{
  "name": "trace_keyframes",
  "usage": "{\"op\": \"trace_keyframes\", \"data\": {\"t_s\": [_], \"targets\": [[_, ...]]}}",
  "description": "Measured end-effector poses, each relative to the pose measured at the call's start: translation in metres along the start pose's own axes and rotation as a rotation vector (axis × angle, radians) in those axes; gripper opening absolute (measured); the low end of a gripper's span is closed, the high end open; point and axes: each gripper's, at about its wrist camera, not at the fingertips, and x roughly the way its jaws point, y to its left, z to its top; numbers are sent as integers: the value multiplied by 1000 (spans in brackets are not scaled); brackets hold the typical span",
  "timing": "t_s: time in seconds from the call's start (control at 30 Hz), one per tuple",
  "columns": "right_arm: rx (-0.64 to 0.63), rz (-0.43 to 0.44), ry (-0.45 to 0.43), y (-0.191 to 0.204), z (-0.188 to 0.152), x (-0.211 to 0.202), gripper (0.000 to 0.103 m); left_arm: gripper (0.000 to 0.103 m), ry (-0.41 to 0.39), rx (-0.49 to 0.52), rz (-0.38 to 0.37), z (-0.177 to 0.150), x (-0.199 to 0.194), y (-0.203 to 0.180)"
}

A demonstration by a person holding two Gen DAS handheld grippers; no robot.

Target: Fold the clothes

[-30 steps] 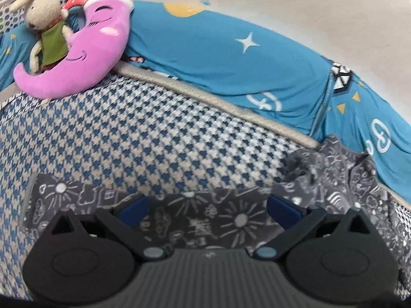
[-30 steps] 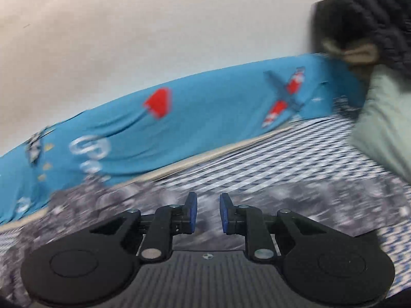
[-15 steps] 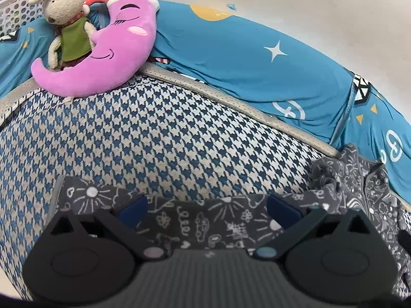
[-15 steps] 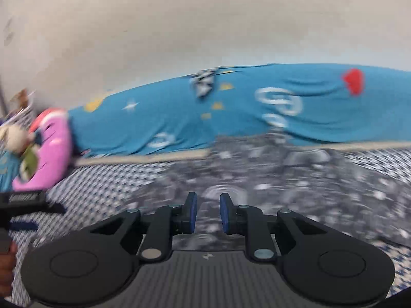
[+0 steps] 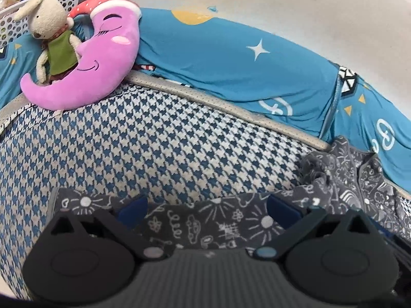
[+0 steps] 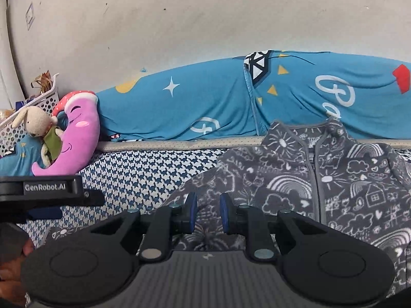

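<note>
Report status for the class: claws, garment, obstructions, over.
Left claw open over the sleeve end. Right claw nearly shut, gap showing, nothing held. Grey printed jacket spread front-up, unfolded. Moon pillow and rabbit toy well clear.

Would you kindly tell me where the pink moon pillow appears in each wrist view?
Left wrist view: pink moon pillow lies upper left, against the blue bedding, the stuffed rabbit leaning on it.
Right wrist view: pillow sits at the left edge, mid-height.
Shared landmark: the white star printed on the bedding.
</note>
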Motion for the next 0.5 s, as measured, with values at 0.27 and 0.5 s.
{"op": "trace_keyframes", "data": {"t_s": [0.27, 0.5], "targets": [[-11, 16, -12, 8, 10, 6, 20, 94, -80, 7, 10, 5, -12, -5], [-26, 37, -5, 21, 19, 23, 20, 103, -28, -62, 13, 9, -5, 4]]}}
